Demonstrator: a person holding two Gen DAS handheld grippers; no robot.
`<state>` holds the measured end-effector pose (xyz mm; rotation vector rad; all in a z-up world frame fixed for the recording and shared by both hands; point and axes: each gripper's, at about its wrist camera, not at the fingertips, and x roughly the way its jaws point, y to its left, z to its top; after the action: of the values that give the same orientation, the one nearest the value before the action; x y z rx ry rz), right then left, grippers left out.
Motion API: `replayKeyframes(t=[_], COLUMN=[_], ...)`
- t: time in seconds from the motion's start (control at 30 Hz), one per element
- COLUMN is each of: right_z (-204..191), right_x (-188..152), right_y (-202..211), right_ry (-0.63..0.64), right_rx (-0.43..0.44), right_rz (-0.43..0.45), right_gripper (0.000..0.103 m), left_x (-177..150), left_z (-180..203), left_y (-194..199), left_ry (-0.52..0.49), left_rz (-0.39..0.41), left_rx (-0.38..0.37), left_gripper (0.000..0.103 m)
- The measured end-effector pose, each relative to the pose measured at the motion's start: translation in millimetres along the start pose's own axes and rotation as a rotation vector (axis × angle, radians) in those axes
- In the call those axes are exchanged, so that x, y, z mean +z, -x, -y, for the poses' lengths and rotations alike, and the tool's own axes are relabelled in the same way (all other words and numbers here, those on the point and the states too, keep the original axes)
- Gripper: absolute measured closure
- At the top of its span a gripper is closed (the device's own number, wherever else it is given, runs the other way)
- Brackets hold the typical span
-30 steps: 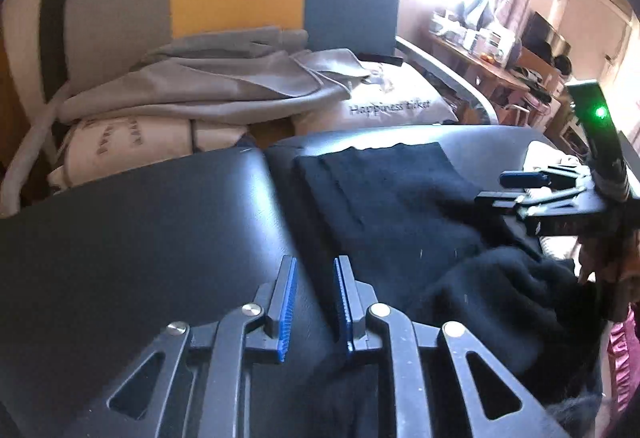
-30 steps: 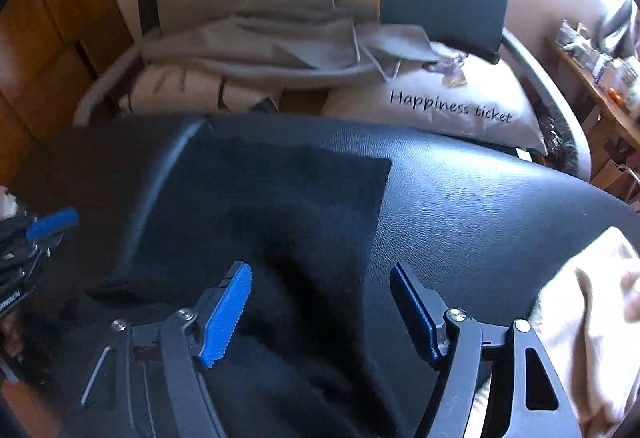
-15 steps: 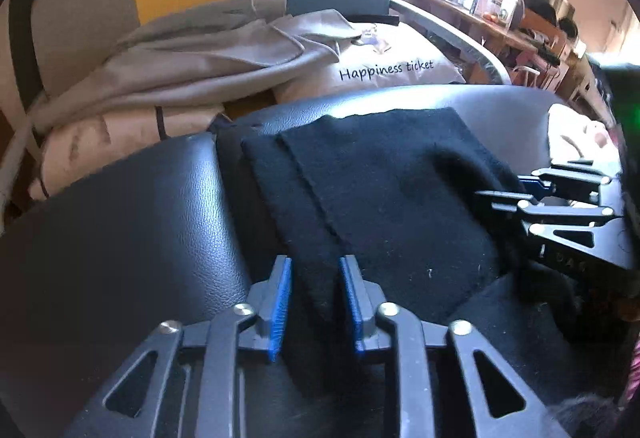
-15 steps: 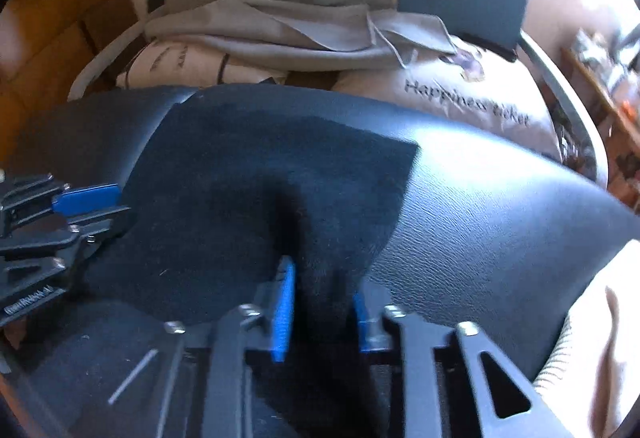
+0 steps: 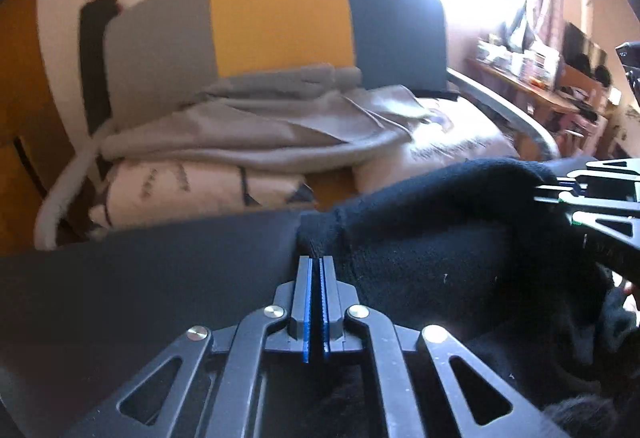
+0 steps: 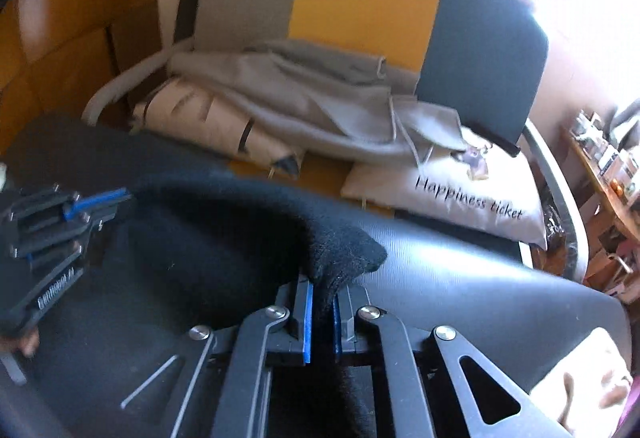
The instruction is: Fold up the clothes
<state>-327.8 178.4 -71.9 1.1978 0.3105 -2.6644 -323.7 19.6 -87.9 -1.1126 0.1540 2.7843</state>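
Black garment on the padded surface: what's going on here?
A person is folding a black garment on a dark padded surface, one handheld gripper per hand. The left gripper is shut on one edge of the fabric and the right gripper on another; the held edge is raised off the surface between them. The fold isn't laid down yet.

Left gripper (image 5: pixel 315 262) fingers clamped together; right gripper (image 6: pixel 321 288) fingers pinched narrow, side by side.

Black leather surface (image 5: pixel 140 270), black knit garment (image 5: pixel 432 262) on it
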Motion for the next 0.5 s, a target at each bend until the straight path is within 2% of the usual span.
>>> replayKeyframes(t=[0.1, 0.23, 0.27, 0.33, 0.4, 0.5], right_z=[-0.3, -0.3, 1.0, 7.7, 14.8, 21.1], right_x=[6.7, -3.4, -5.2, -4.6, -4.8, -9.1], right_y=[-32.0, -65.1, -68.7, -61.9, -46.1, -3.9], right_ry=[-0.047, -0.099, -0.111, -0.13, -0.137, -0.121], right_rx=[-0.003, 0.003, 0.001, -0.012, -0.015, -0.025], right_rz=[-0.067, -0.159, -0.172, -0.168, -0.152, -0.081], right_gripper=[0.096, 0.093, 0.083, 0.074, 0.074, 0.074], left_x=[-0.2, -0.9, -1.7, -4.5, -12.6, -36.4], left_z=[-7.0, -18.6, -24.9, -37.2, -48.0, -61.3], left_y=[-17.6, -33.0, -23.9, -3.5, 23.6, 67.3], left_ry=[-0.007, 0.0, 0.028, 0.079, 0.115, 0.143], left_rz=[-0.058, -0.117, -0.1, -0.069, -0.045, -0.031], left_rx=[0.02, 0.04, 0.036, 0.025, 0.002, -0.043], left_gripper=[0.1, 0.1, 0.1, 0.1, 0.1, 0.1])
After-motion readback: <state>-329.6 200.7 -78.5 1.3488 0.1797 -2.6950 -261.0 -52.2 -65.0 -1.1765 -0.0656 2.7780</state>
